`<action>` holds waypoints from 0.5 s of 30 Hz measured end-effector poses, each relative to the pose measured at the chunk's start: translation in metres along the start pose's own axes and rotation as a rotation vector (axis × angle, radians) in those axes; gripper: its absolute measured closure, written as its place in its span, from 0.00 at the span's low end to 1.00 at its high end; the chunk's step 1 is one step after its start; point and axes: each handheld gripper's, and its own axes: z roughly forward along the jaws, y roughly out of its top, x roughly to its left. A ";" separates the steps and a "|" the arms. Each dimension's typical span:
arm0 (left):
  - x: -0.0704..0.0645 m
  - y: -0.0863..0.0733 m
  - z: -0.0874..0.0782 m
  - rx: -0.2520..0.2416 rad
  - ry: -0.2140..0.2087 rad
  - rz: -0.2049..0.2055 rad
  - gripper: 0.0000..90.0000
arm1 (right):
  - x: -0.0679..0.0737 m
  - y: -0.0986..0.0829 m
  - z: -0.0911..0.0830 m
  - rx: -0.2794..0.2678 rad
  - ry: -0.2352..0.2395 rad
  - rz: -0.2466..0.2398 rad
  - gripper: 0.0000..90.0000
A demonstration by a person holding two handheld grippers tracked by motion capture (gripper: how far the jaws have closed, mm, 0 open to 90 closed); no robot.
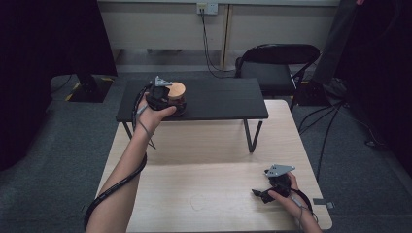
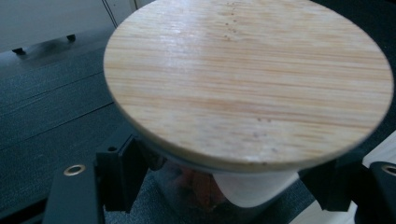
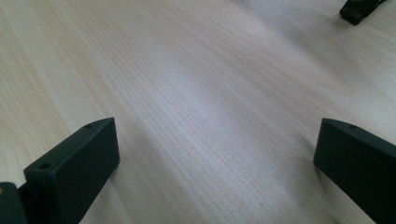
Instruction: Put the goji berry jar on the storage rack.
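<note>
A glass jar with a round bamboo lid stands on the left part of a low black shelf. My left gripper reaches it from the left. In the left gripper view its jaws press both sides of the glass body just under the lid, so the left gripper is shut on the jar. Something reddish and white shows dimly inside the glass. My right gripper rests low over the pale wooden table at the front right. Its jaws stand wide apart with bare wood between them.
The black shelf stands on thin legs across the table's far half; one foot shows at the top of the right gripper view. A black folding chair stands behind the table, and cables run over the grey carpet to the right.
</note>
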 end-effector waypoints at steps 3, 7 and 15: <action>-0.001 0.000 0.000 -0.001 0.002 0.000 0.28 | 0.000 0.000 0.000 0.000 0.000 0.000 0.00; -0.001 -0.001 -0.001 0.002 0.004 0.001 0.24 | 0.000 0.000 0.000 0.000 0.000 -0.001 0.00; 0.000 -0.006 -0.011 0.001 -0.005 -0.004 0.13 | 0.000 0.000 0.000 -0.001 0.000 -0.002 0.00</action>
